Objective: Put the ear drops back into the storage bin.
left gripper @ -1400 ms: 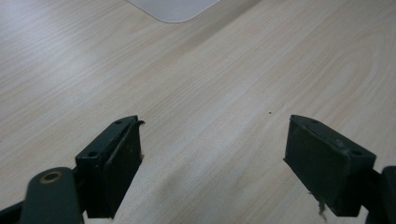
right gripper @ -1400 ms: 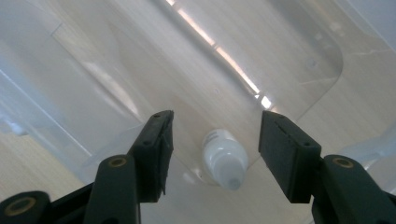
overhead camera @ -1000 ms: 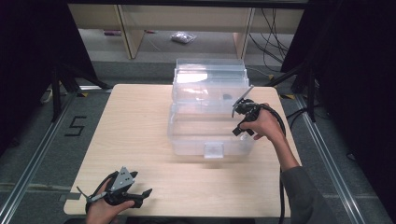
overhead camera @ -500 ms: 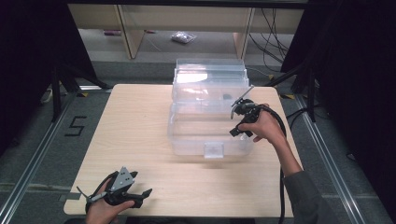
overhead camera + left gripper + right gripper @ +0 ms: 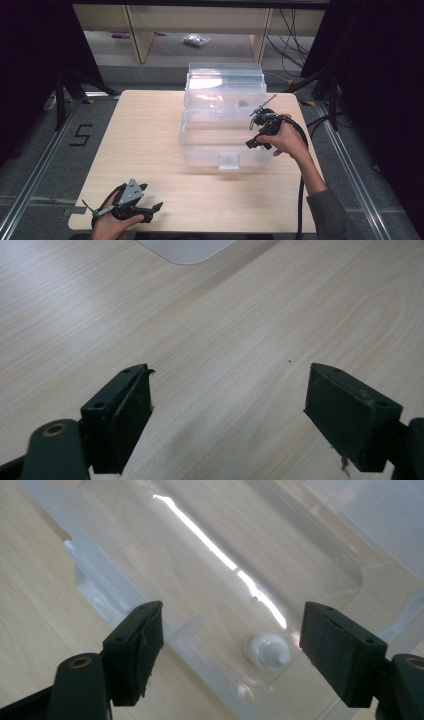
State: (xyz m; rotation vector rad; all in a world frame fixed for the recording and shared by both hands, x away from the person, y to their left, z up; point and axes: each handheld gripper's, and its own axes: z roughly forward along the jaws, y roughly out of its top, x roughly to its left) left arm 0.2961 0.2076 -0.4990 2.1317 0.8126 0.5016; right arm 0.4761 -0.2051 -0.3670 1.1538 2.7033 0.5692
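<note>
Right gripper (image 5: 230,652) jaws just widened, empty, above small white cap (image 5: 267,651) in clear box (image 5: 222,120).

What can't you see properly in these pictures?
- Small white thing in the clear box: right gripper view, blurred by the plastic, so I can't tell what it is.
- Bag on the floor: high view, too small.
- Right claw: high view, the jaws are too small; they've just been opening, nothing between them.
- Left claw: open over bare table.
</note>
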